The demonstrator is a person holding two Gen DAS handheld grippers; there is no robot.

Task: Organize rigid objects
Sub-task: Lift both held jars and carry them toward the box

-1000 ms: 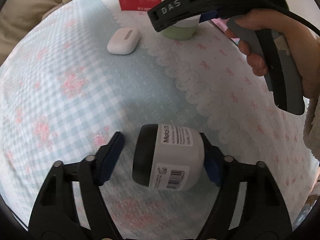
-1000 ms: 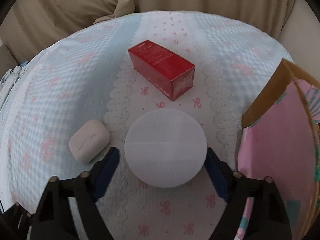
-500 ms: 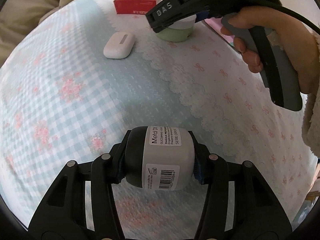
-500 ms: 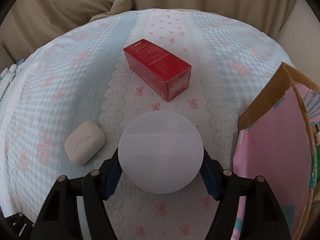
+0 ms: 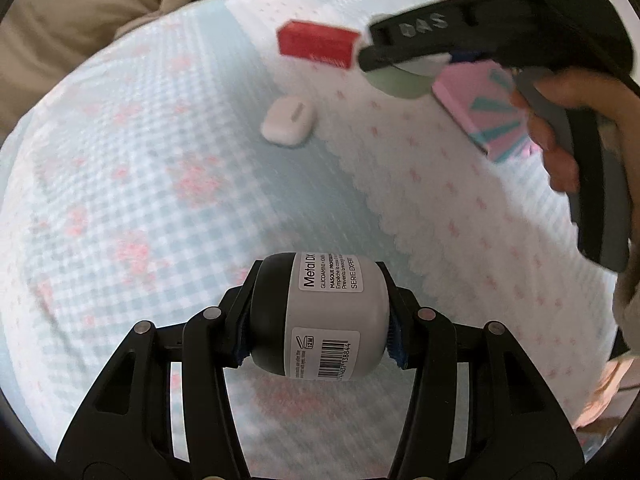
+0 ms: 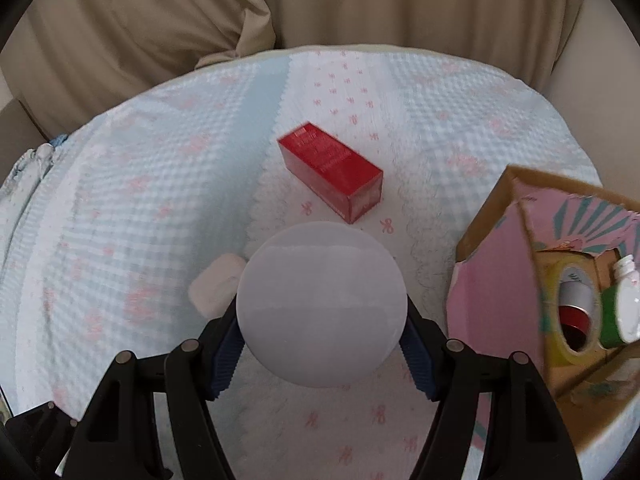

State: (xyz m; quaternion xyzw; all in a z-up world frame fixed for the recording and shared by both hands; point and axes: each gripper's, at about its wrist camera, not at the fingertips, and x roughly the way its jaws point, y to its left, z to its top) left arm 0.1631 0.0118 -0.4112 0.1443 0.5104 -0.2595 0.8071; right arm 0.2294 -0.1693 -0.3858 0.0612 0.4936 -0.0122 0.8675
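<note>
Grey-labelled jar (image 5: 328,316) and white-lidded jar (image 6: 322,304) sit clamped in closed left gripper (image 5: 316,322) and right gripper (image 6: 322,326), likely bound for the pink box (image 6: 500,280) at three o'clock.

The grey jar (image 5: 332,316) read "Metal DX", "SERIE EXPERT", "12M" and a barcode; at one o'clock, the right gripper (image 5: 424,62) body bore "DAS".

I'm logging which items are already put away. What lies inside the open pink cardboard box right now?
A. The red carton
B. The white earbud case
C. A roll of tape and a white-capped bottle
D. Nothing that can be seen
C: the right wrist view shows a roll of tape and a white-capped bottle inside the pink box, while the red carton and the earbud case lie out on the bedspread.
</note>
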